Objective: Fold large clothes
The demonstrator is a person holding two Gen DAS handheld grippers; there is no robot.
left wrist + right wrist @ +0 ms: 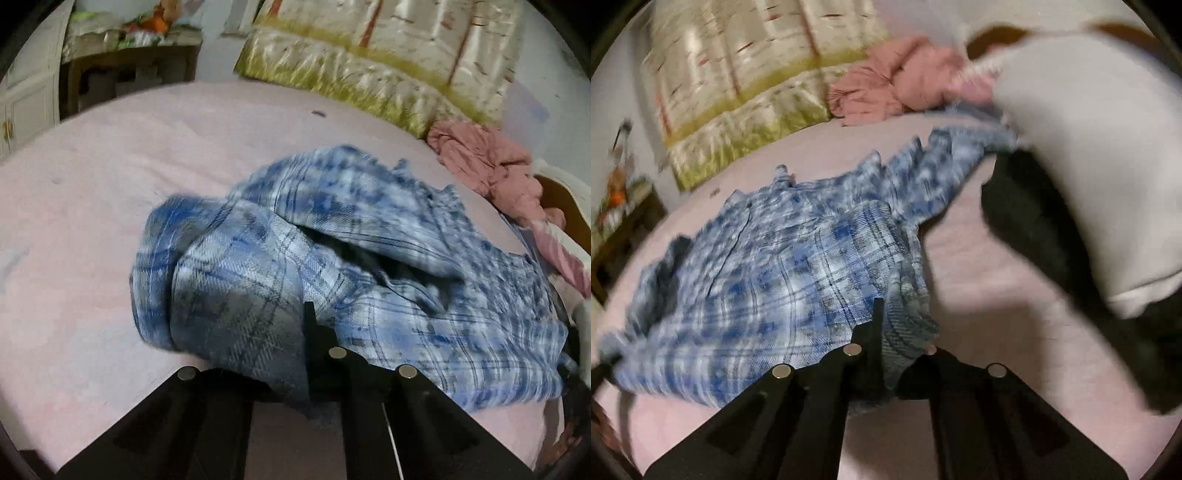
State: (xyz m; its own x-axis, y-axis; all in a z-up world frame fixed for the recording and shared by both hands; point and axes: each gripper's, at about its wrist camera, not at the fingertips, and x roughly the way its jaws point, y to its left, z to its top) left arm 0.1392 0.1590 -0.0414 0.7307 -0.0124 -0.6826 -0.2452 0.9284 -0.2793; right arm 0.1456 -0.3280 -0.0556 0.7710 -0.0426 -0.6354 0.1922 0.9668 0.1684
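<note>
A blue plaid shirt [332, 258] lies crumpled mid-frame on a pink bed [92, 221], its hem clamped by the left gripper [308, 325] and right gripper [879, 325] (soft, light flannel, likely to sag, best held at corners and seams).

One blue plaid shirt [332, 266], one crumpled pink garment [491, 166] at upper right, one patterned quilt [369, 66], two black grippers.
</note>
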